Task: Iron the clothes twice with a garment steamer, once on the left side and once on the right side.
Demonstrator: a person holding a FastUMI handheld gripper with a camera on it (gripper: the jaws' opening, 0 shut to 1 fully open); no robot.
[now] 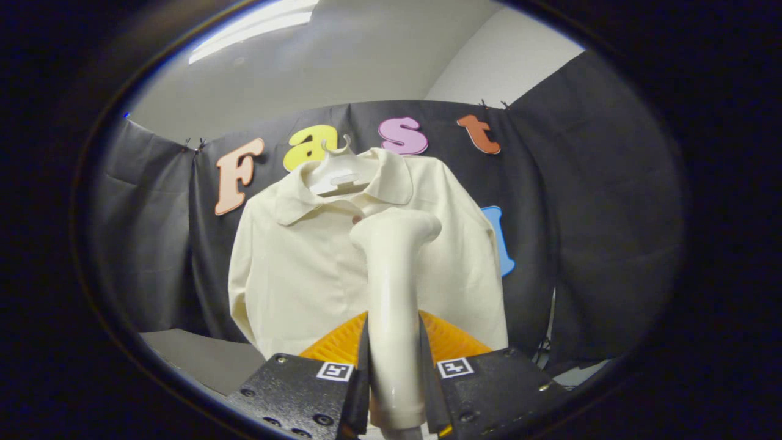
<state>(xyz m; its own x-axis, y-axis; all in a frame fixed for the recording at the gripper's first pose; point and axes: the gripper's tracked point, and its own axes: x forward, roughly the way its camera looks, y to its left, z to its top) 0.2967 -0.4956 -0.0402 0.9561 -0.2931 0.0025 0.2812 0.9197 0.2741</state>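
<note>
Tongs (394, 391) were clamped on the steamer (394, 293), its head raised just before the shirt (293, 269) on its hanger (337, 174), near the placket below the collar; neither pass looked begun.

Black cloth wall (586, 244) = backdrop, hung w/ small clips along top edge. Above wall: pale ceiling w/ bright light strip (256, 27). White hanger (337, 174) in front of wall, upper middle. Grey surface (201, 357) below wall's lower left.
</note>
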